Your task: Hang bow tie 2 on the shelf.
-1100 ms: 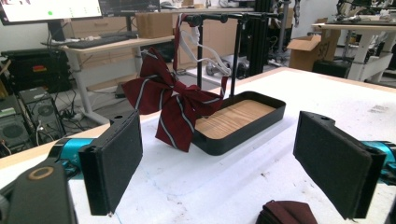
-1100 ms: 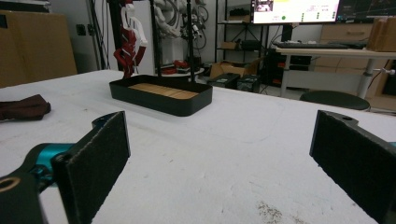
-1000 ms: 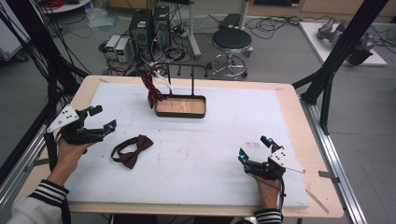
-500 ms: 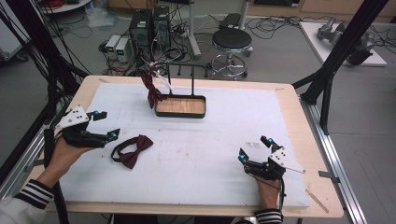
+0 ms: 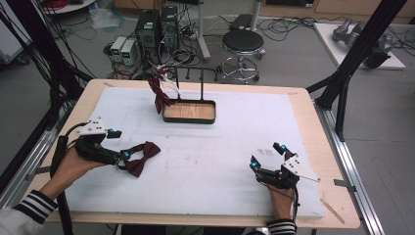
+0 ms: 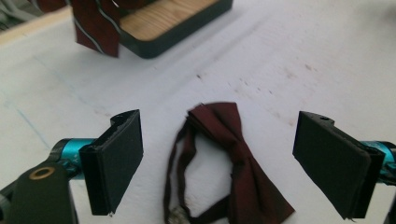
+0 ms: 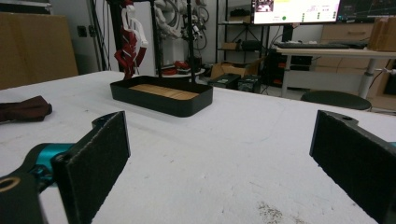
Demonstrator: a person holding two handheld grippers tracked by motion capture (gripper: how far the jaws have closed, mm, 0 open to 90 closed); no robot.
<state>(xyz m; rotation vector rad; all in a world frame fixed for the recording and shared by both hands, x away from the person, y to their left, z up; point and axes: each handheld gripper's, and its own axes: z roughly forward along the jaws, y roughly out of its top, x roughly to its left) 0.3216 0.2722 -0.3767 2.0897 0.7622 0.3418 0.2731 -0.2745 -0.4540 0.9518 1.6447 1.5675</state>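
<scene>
A dark red bow tie lies flat on the white mat at the left. My left gripper is open right at its near end; in the left gripper view the bow tie lies between and just beyond the spread jaws, with its strap loop toward me. A black stand with a wooden-floored tray sits at the back centre, and a striped dark red tie hangs from its left arm. My right gripper rests open at the front right, nothing between its jaws.
The mat covers a wooden table. Black frame posts rise at the right and left. A stool and computer boxes stand on the floor behind the table.
My left gripper has moved right and toward the bow tie, from well left of it to straddling its near end. The right gripper has stayed still.
</scene>
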